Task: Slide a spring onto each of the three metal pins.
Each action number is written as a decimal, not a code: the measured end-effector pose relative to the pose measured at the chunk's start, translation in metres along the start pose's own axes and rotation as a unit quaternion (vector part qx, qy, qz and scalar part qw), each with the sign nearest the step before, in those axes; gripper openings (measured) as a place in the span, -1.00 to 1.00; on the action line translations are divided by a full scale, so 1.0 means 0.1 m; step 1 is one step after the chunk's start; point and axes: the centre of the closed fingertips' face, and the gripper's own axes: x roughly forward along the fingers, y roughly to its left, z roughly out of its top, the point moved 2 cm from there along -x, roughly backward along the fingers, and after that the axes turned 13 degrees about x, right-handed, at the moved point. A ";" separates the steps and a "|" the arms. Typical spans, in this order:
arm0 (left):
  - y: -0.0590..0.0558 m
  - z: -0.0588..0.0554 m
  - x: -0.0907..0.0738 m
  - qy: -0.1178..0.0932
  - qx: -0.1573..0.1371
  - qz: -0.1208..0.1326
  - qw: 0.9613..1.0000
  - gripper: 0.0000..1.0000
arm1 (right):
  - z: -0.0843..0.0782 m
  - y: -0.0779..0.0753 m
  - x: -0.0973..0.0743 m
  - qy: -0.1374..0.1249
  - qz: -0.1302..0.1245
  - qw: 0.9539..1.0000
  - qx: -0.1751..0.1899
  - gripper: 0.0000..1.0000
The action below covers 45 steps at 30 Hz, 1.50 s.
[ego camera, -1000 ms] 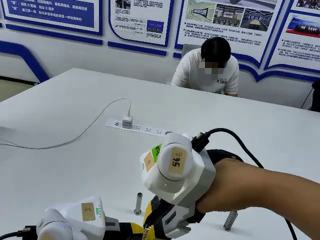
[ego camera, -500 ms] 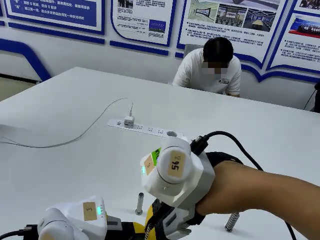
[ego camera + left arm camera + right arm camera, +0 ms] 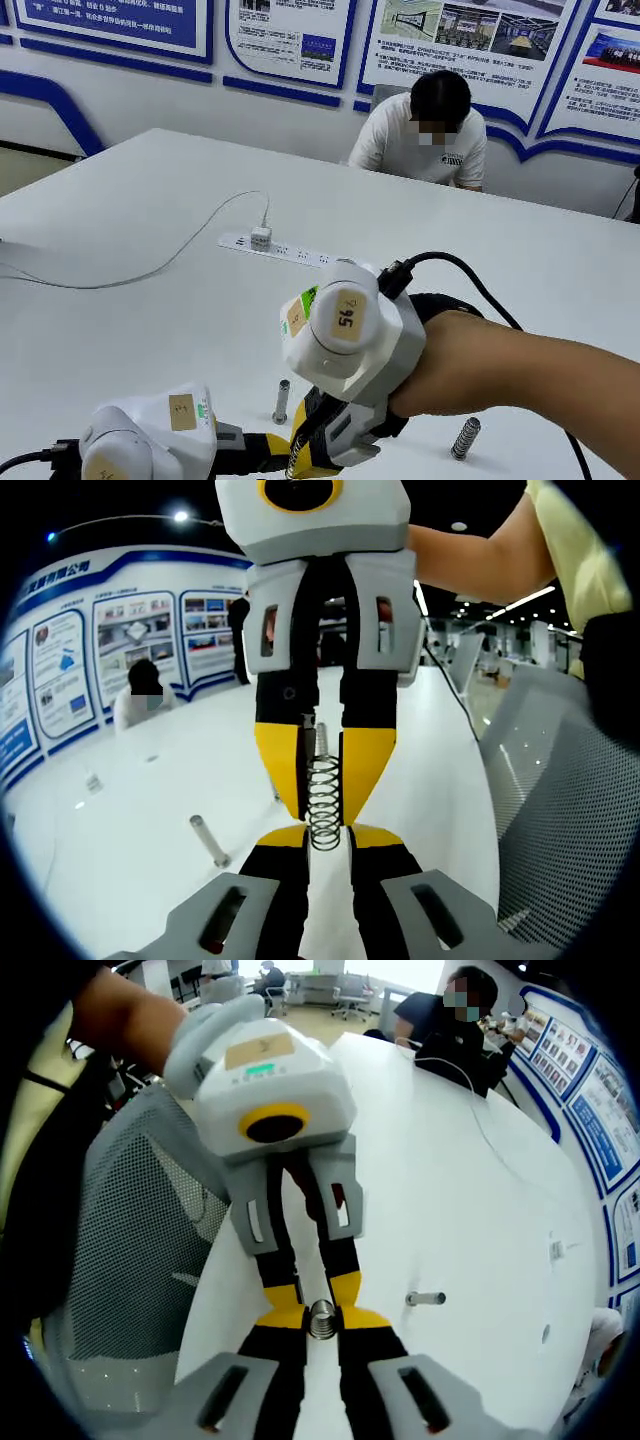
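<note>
The white table (image 3: 150,200) carries the work at its near edge, where the two grippers meet tip to tip. The right gripper (image 3: 322,780) is clamped across the spring (image 3: 322,800), its yellow pads touching the coils on both sides. The left gripper (image 3: 313,1295) is pinched on the spring's near end. A thin pin (image 3: 320,738) shows past the far end of the coils, between the right jaws, so this looks like the threading step, partly done. To do it well, keep the two grippers on one line so the coils run straight along the pin. Ease the right grip enough for the coils to pass, and push from the left in small strokes without letting the spring bow sideways. A bare pin (image 3: 282,400) stands just left of the grippers. A sprung pin (image 3: 465,437) stands to the right, apparently finished.
</note>
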 end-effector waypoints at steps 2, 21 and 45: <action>0.01 -0.01 0.00 0.001 -0.002 0.001 1.000 -0.68 | 0.01 -0.02 -0.01 0.000 -0.001 1.000 0.000 -0.75; 0.11 -0.22 -0.11 0.017 -0.045 0.027 0.998 -0.25 | 0.04 -0.37 -0.16 0.003 -0.026 1.000 0.015 -0.75; 0.14 -0.33 -0.17 0.032 -0.072 0.042 0.996 0.09 | 0.15 -0.92 -0.06 0.003 -0.056 0.998 0.042 -0.75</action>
